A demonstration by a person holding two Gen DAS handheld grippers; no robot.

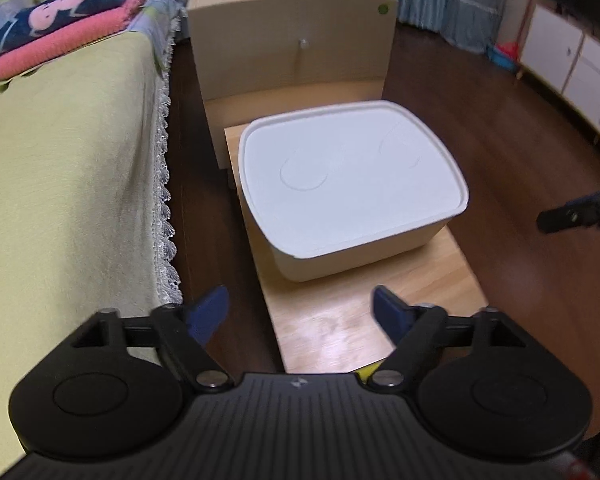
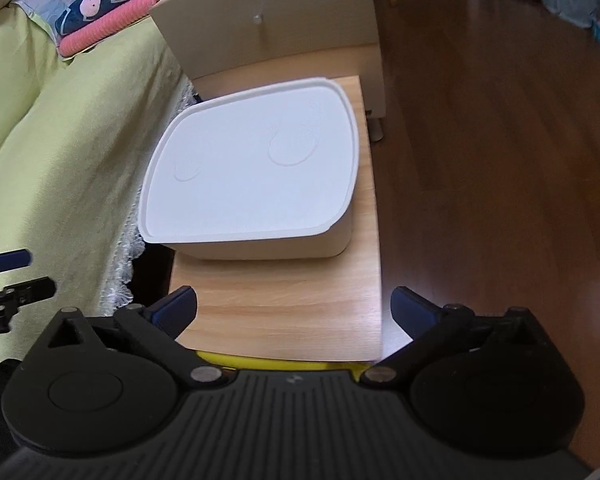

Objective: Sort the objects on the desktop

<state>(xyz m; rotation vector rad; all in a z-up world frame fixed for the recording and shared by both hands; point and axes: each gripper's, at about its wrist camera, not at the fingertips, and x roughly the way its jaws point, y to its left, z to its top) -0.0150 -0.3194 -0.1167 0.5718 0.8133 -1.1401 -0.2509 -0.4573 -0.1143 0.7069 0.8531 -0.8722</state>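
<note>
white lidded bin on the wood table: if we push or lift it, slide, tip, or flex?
The white bin is wide, low and flat-bottomed, so it will probably slide on the smooth wooden table rather than tip. Its walls look like smooth hard plastic: likely stiff but slippery. The lid is on; whether it latches is not visible, so lifting by its rim may pop it off.

I hold my left gripper level and pointing forward, its two blue-tipped fingers spread wide apart with nothing between them. My right gripper sits in the same pose, its blue fingers also spread wide and gripping nothing. Each gripper shows at the edge of the other's view: the right one as a dark tip far to the right, the left one as black and blue parts far to the left.
</note>
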